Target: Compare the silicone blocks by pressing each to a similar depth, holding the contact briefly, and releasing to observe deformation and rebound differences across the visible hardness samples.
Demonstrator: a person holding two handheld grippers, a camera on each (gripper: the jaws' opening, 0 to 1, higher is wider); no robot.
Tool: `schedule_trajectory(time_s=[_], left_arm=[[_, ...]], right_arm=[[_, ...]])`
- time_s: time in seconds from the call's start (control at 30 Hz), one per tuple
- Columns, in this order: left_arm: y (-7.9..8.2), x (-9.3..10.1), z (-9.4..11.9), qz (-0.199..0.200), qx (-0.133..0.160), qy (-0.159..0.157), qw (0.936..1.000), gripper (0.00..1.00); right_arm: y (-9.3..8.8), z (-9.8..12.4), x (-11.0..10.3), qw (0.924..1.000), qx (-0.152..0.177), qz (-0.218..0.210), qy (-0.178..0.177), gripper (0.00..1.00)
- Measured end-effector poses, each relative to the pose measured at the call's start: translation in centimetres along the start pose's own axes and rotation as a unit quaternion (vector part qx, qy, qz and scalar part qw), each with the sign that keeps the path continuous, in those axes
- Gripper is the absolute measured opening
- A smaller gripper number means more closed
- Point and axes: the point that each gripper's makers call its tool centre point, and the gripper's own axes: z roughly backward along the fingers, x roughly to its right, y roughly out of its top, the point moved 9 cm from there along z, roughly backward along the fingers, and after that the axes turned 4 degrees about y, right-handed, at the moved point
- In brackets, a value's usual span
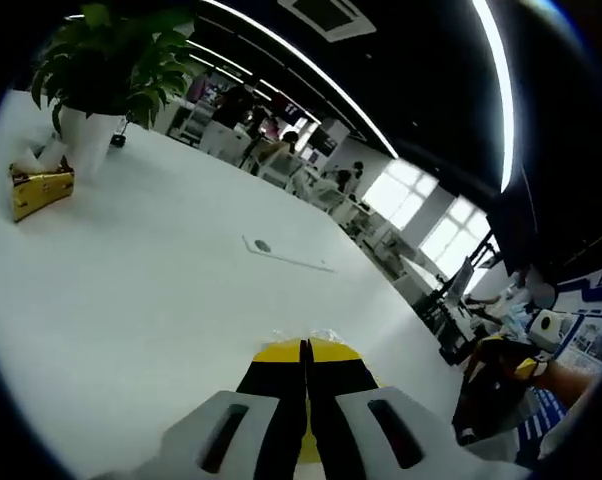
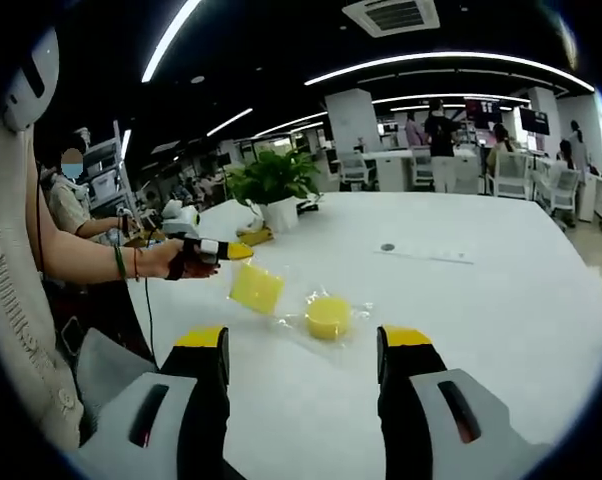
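So the left hand-held gripper point(image 2: 231, 251) has its jaws pinched together on what looks like the clear wrapper of a square yellow silicone block point(image 2: 255, 288), which hangs off its tips, tilted, above the white tabletop point(image 2: 501, 300). In the left gripper view those jaws look pressed flat against each other with a bit of crinkly plastic point(image 1: 316, 336) just past the tips. The block itself isn't visible there.

The right hand-held gripper point(image 2: 306, 345) has its jaws wide apart, nothing between them. A round yellow silicone block point(image 2: 327, 316) in its own clear bag sits on the tabletop straight ahead of it, between the lines of the two jaws and just past the tips. The square one dangles a little to its left, near the round one.

My guess on handling: both blocks are light and squishy, and the bags look slippery, so gripping by the film means the block can swing or slide. For a fair press I'd squeeze across the flat faces of the block body, centred, not the bag edge.

Potted plant point(image 2: 273, 190) and a yellow packet point(image 1: 39, 190) sit further back, well apart from the blocks.
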Motion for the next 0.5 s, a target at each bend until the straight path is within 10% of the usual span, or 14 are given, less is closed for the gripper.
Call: schedule_trajectory(time_s=[0.5], left_arm=[[0.2,4.6,2.7,-0.036,-0.007,0.002,0.9993,0.0]], right_arm=[[1.1,1.6,-0.9,0.9989,0.032,0.025,0.023,0.57]])
